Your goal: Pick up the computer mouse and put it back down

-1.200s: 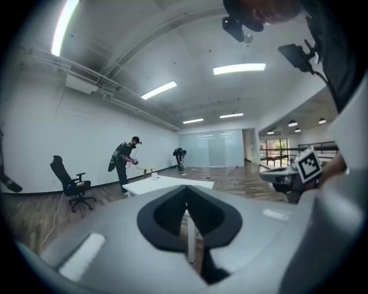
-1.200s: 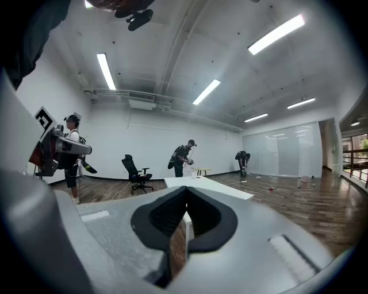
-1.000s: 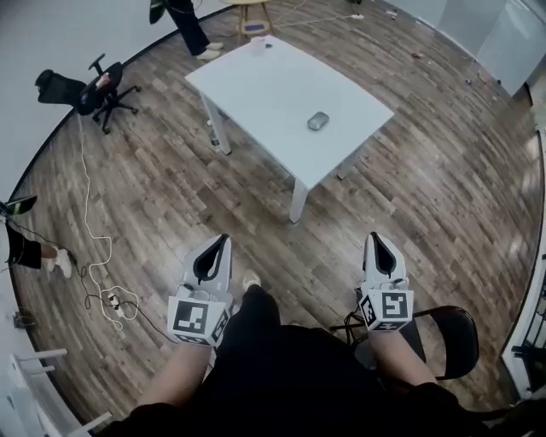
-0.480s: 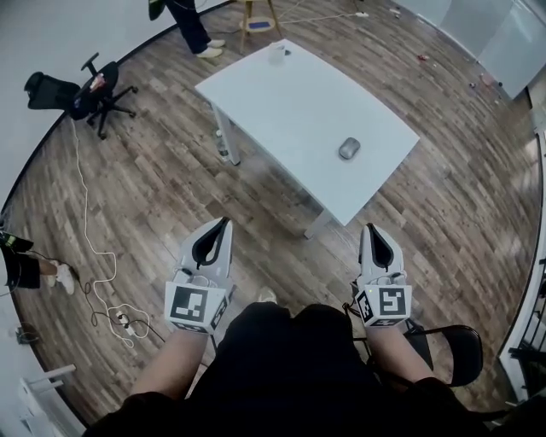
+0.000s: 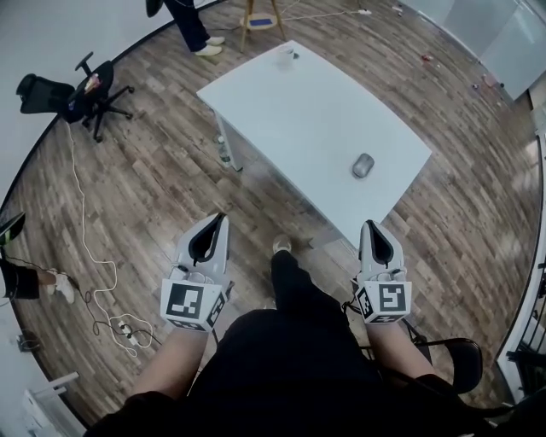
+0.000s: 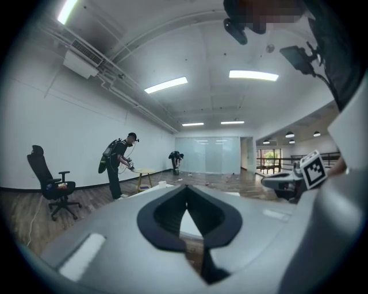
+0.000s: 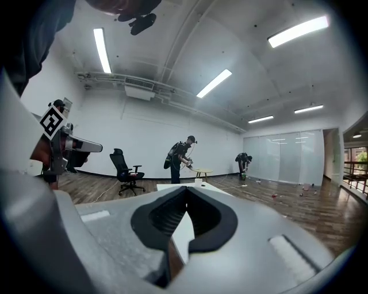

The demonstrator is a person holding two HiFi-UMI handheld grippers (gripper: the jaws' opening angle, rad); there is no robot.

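A grey computer mouse (image 5: 363,165) lies near the right corner of the white table (image 5: 307,111) in the head view. Both grippers are held level over the wooden floor, short of the table's near edge. My left gripper (image 5: 223,219) is well to the left of the mouse, shut, with nothing in it. My right gripper (image 5: 371,225) is just below the mouse in the picture, its jaws also shut and empty. In the left gripper view (image 6: 185,186) and the right gripper view (image 7: 186,189) the fingertips meet, with the white tabletop ahead.
A small cup (image 5: 286,56) stands at the table's far end. A black office chair (image 5: 72,92) and a white cable (image 5: 94,256) are on the floor at left. A person (image 5: 189,26) and a wooden stool (image 5: 260,17) are beyond the table. Another black chair (image 5: 452,350) is behind at right.
The table and mouse have drawn nearer and slid right in the head view as the person walked forward. Both grippers stayed shut and kept their pose.
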